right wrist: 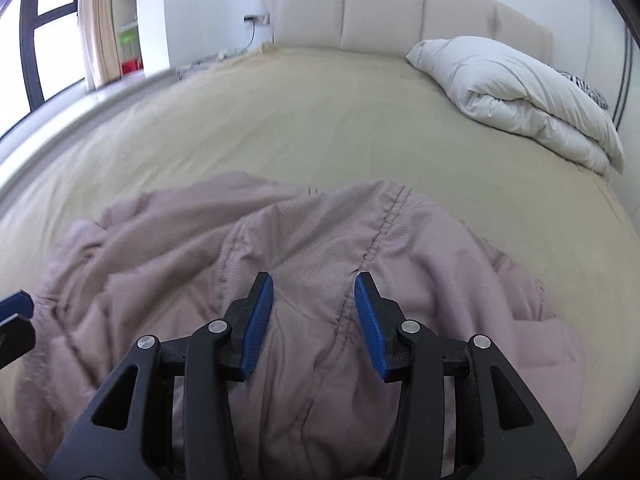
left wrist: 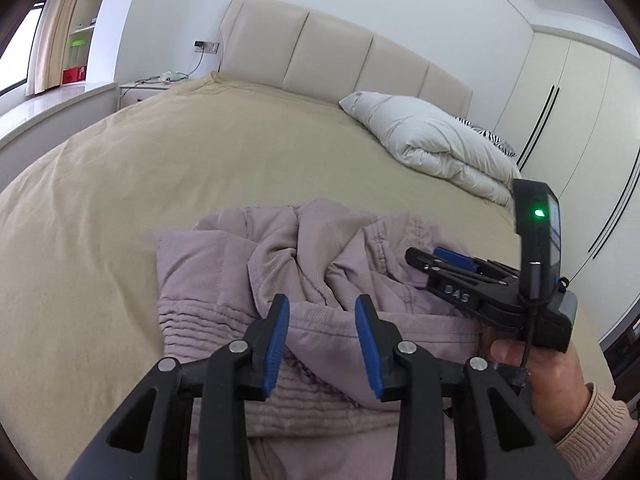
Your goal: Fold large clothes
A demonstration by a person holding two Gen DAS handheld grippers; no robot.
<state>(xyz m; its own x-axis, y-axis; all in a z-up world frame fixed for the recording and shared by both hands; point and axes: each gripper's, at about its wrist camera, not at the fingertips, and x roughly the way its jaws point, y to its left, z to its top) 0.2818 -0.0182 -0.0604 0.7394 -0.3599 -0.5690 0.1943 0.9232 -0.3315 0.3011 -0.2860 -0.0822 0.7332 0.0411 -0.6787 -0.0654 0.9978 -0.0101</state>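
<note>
A mauve jacket (left wrist: pixel 312 248) (right wrist: pixel 200 248) lies crumpled on the beige bed sheet (left wrist: pixel 200 152) (right wrist: pixel 320 120), near the front edge. My left gripper (left wrist: pixel 322 304) hovers above its ribbed hem. Its blue pads stand apart and do not pinch any cloth. My right gripper (right wrist: pixel 314 284) hangs over a gathered seam on the jacket's right part, jaws apart, with only cloth showing below the gap. In the left wrist view the right gripper (left wrist: pixel 432 258) sits at the jacket's right side, held by a person's hand (left wrist: pixel 532 380). A tip of the left gripper (right wrist: pixel 16 308) shows at the left edge.
A folded white duvet (left wrist: pixel 436 140) (right wrist: pixel 516 92) lies at the far right by the padded headboard (left wrist: pixel 320 48). A nightstand (left wrist: pixel 140 92) with cables stands at the far left. Wardrobe doors (left wrist: pixel 580 120) run along the right. Bare sheet stretches beyond the jacket.
</note>
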